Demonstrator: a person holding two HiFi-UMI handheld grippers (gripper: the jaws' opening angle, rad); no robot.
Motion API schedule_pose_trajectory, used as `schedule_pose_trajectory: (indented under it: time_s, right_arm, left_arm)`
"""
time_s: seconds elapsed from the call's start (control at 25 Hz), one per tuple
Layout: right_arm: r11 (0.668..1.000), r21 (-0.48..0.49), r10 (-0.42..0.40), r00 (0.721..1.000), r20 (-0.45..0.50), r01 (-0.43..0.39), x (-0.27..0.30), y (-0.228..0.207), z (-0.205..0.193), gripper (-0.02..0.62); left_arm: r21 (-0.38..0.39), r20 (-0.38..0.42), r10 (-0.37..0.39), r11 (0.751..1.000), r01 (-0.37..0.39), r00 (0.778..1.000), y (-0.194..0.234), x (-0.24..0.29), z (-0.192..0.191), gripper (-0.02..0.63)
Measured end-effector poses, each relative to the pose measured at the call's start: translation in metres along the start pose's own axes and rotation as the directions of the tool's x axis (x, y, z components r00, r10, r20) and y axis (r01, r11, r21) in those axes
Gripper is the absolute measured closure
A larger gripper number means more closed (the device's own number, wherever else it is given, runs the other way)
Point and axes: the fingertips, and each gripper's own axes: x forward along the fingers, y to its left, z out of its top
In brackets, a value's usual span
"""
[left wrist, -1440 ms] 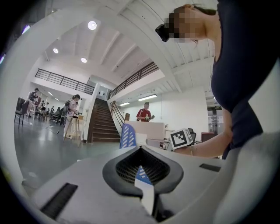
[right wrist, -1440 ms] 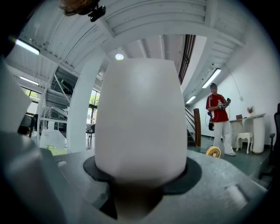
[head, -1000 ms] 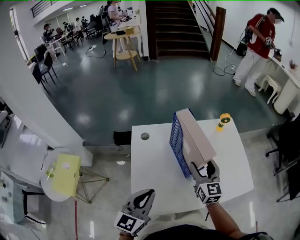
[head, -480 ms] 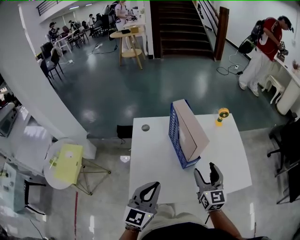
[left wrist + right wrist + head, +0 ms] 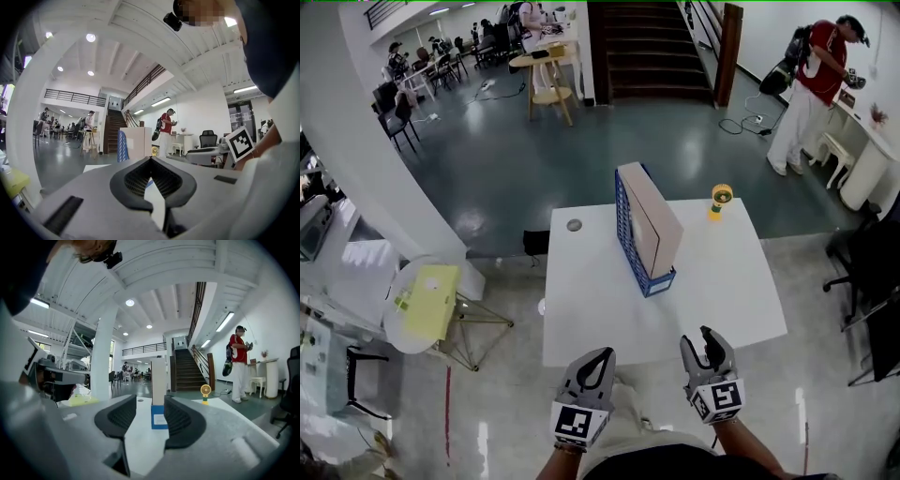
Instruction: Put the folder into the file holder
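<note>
1. Head view: the folder (image 5: 658,223) stands upright inside the blue file holder (image 5: 628,246) in the middle of the tabletop (image 5: 591,323), its long edge running away from me
2. Both claws hover at the near edge, well apart from the holder. The right claw (image 5: 698,339) points straight at its near end, so I judge that one the handier
3. Right claw: jaws partly apart, just been closing, nothing between them
4. Left claw (image 5: 598,356): clenched on nothing
</note>
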Motion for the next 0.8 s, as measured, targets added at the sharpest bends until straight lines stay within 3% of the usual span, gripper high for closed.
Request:
schedule_pose_trajectory:
  time_s: [0.24, 0.4, 0.64, 0.8]
  right_arm:
    - [0.997, 0.046, -0.054, 0.998, -0.008, 0.055, -0.070, 0.006, -0.011, 0.506]
    - [0.996, 0.052, -0.069, 0.998, -0.015, 0.070, -0.102, 0.015, -0.019, 0.533]
    - [0.997, 0.070, -0.035, 0.999, -0.033, 0.037, -0.132, 0.038, -0.032, 0.592]
    - [0.997, 0.074, -0.010, 0.999, -0.034, 0.012, -0.141, 0.049, -0.029, 0.597]
  left_arm:
    - [0.012, 0.009, 0.124, 0.992, -0.124, 0.992, -0.016, -0.053, -0.007, 0.607]
    - [0.049, -0.012, 0.190, 0.981, -0.190, 0.982, -0.022, -0.086, -0.018, 0.607]
    - [-0.012, -0.024, 0.203, 0.979, -0.203, 0.979, -0.041, -0.118, -0.025, 0.607]
    - [0.046, -0.026, 0.212, 0.977, -0.210, 0.977, -0.050, -0.130, -0.026, 0.607]
